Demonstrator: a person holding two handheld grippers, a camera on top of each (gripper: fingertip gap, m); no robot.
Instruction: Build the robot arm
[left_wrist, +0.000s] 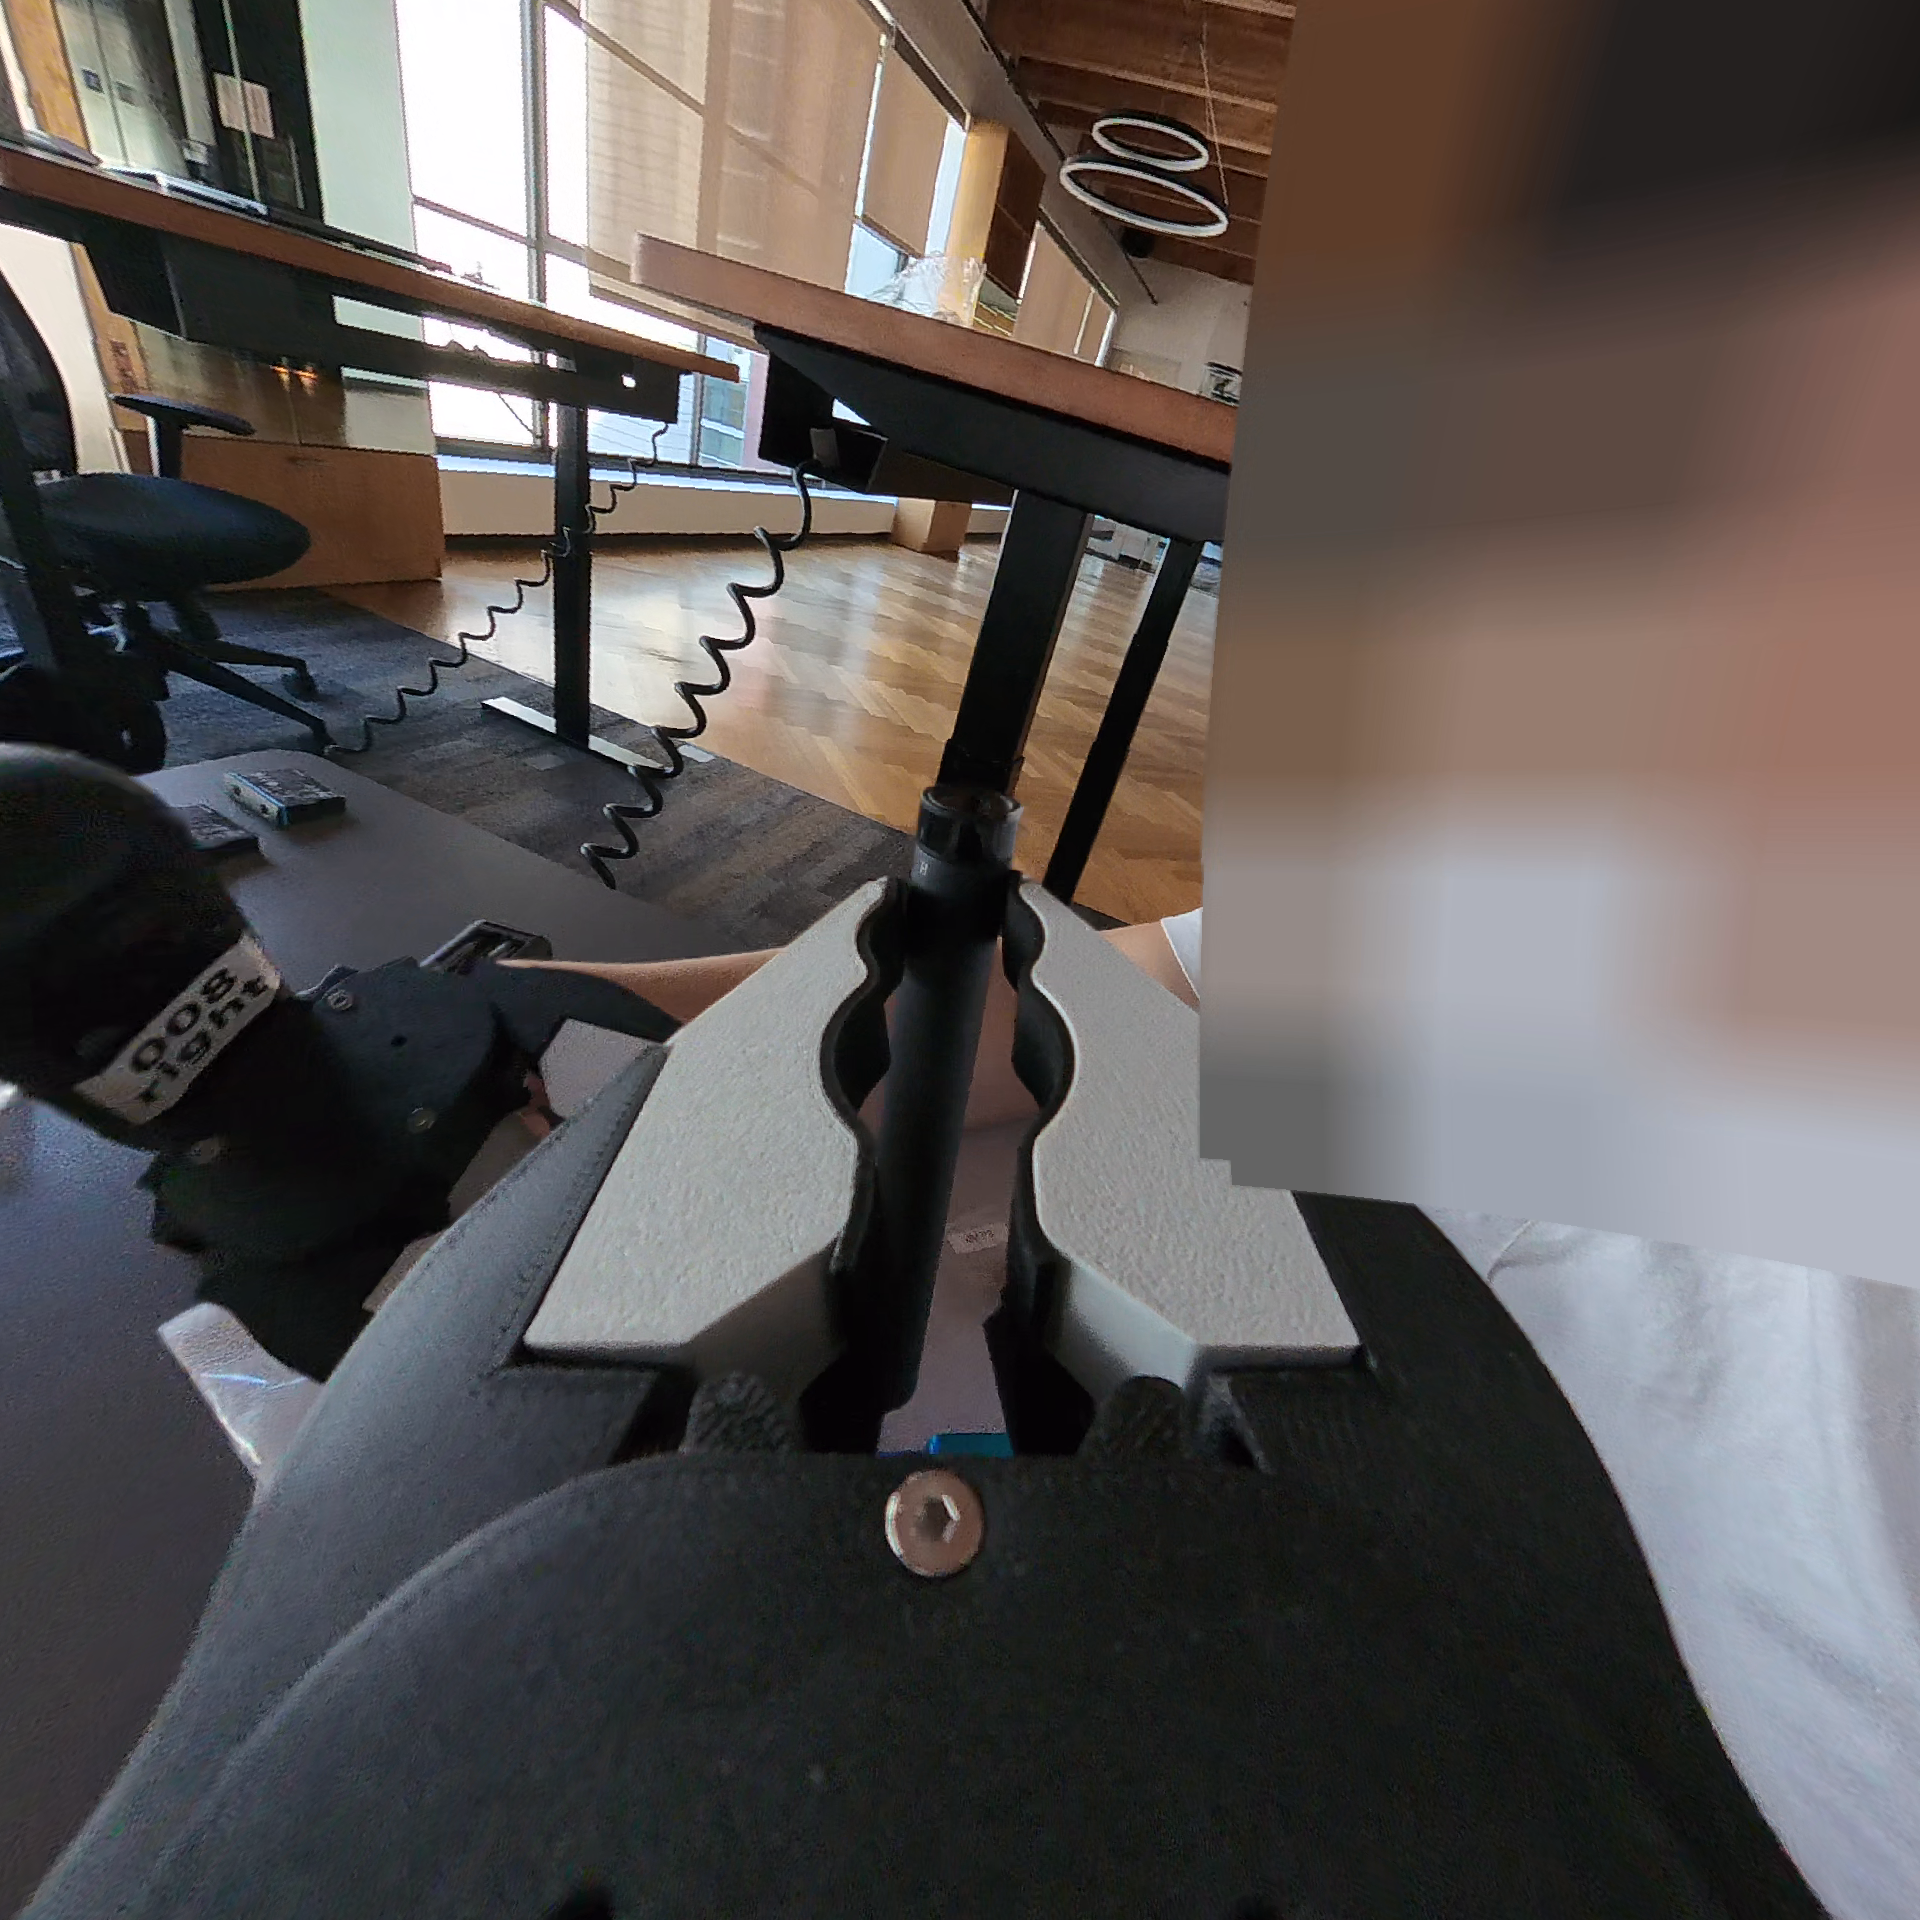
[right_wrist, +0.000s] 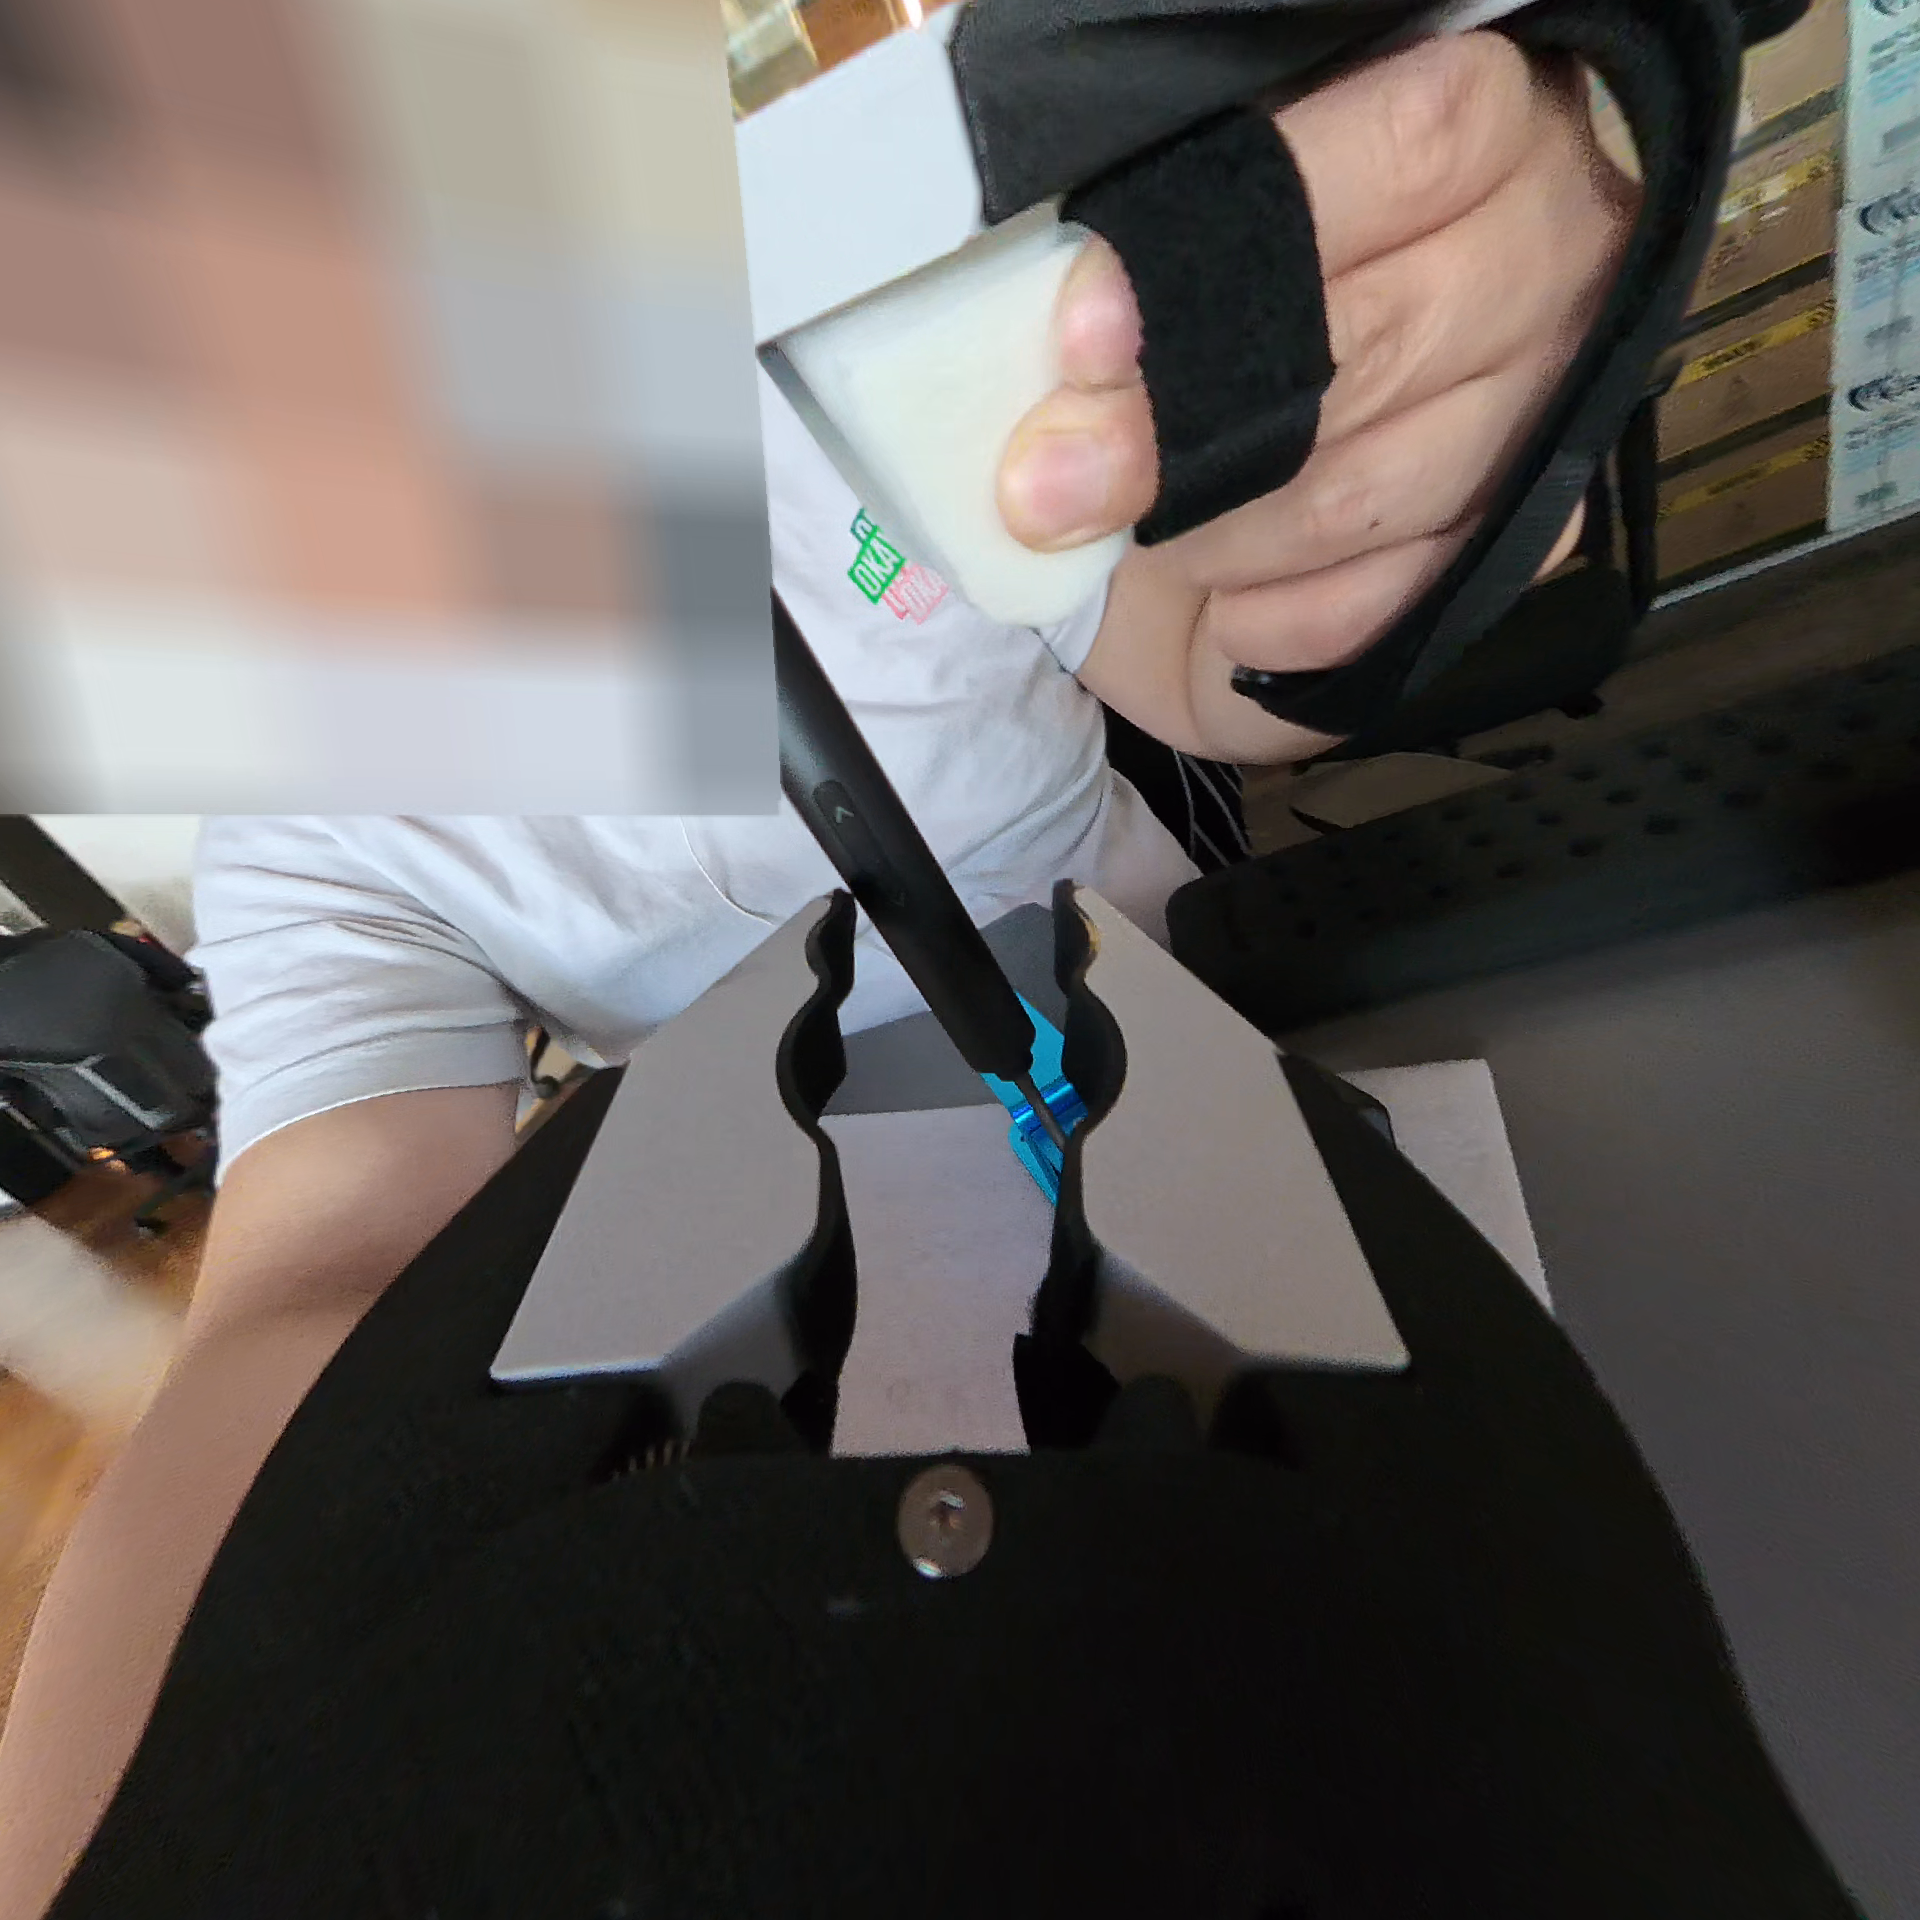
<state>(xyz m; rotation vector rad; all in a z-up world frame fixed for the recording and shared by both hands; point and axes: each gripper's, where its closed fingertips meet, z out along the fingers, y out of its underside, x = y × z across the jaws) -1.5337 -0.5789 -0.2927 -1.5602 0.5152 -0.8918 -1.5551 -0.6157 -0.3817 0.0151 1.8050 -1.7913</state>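
Left gripper (left_wrist: 940, 1049) clamps the slim, rigid, likely light black screwdriver (left_wrist: 928, 1101) mid-barrel, tip on the blue part (right_wrist: 1042, 1117); right gripper (right_wrist: 951, 1049) gapes empty.

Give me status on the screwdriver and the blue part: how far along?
Done: the left hand-held gripper is shut on the black screwdriver. In hand: its bit meets the blue part lying on the white sheet, beside the right hand-held gripper, whose jaws stand apart and hold nothing. Left: cannot tell; no screw is visible, so whether anything is driven is unclear.
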